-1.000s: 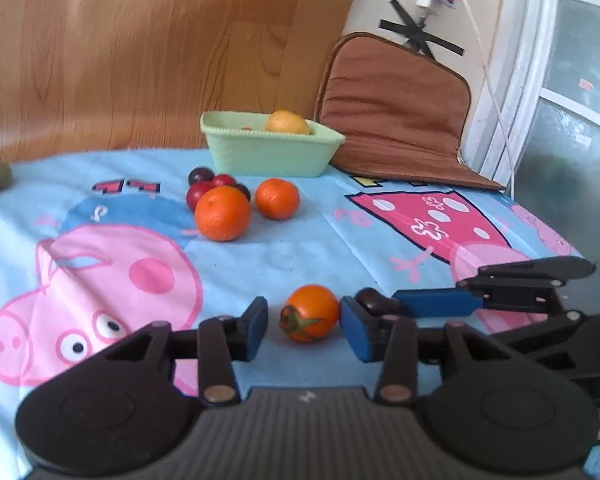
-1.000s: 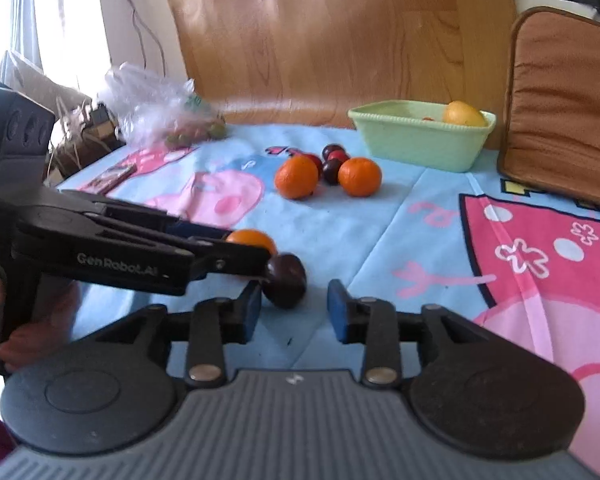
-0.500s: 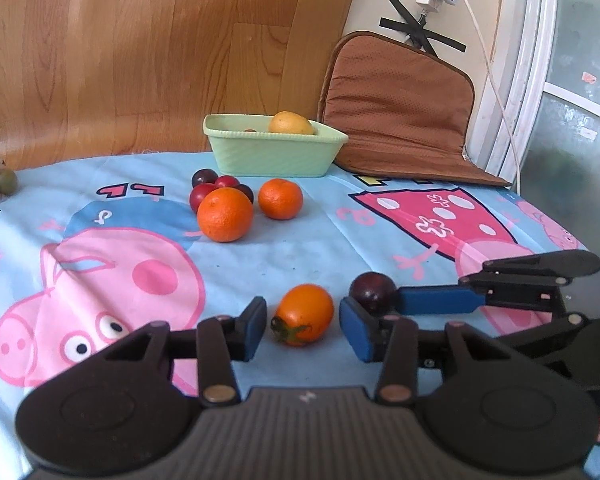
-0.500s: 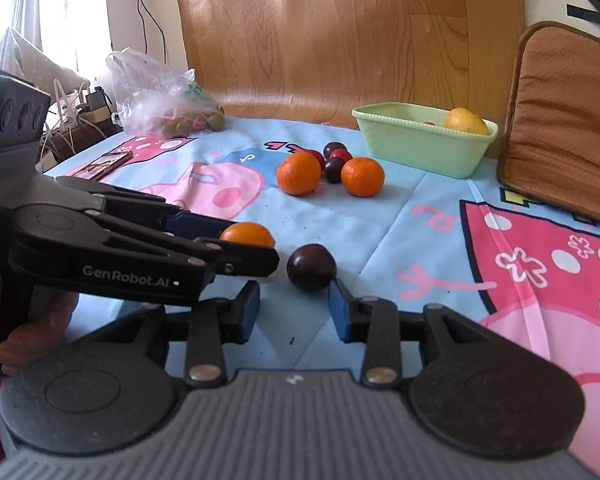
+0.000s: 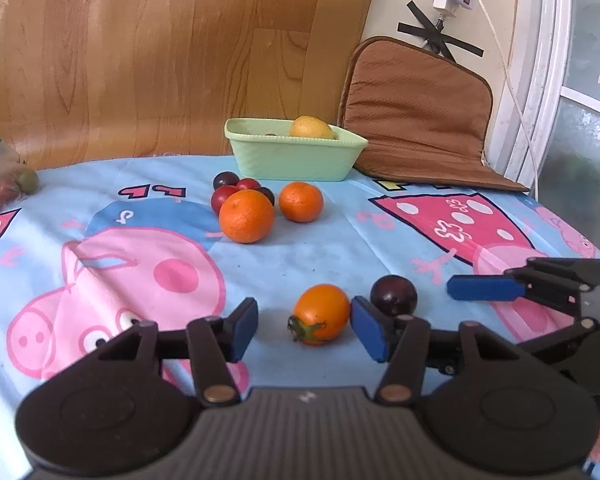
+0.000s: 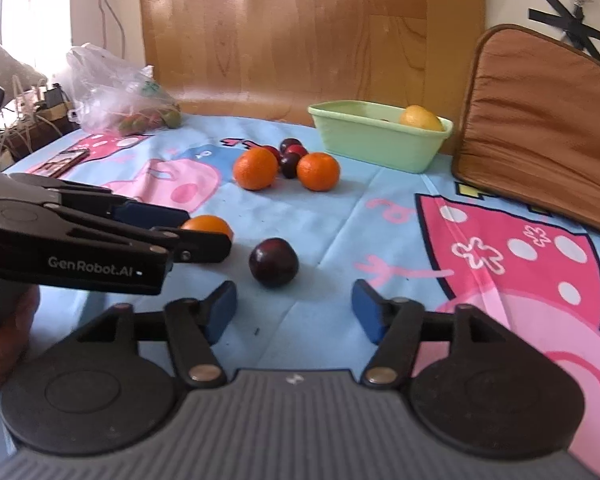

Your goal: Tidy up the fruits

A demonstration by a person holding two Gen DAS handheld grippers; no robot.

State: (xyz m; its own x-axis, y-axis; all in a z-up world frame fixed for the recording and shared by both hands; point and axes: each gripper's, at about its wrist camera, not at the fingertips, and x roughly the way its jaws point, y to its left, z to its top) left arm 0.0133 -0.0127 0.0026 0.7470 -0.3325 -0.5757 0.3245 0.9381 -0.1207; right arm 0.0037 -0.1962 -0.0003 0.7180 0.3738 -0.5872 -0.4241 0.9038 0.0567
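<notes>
The left gripper (image 5: 304, 326) is opening around an orange tomato (image 5: 320, 313), not squeezing it. The right gripper (image 6: 294, 306) is opening, empty, just behind a plum (image 6: 274, 262) beside the tomato. The left gripper reads "GenRobot.AI".

Left claw (image 5: 304, 326) at bottom centre of left wrist view, tilted down, jaws opening, pads clear of anything. Same claw crosses left side of right wrist view, hand (image 6: 4, 344) gripping it at lower left edge. Right claw (image 6: 294, 306) at bottom centre of right wrist view, tilted down, jaws opening wide, pads touching nothing.
</notes>
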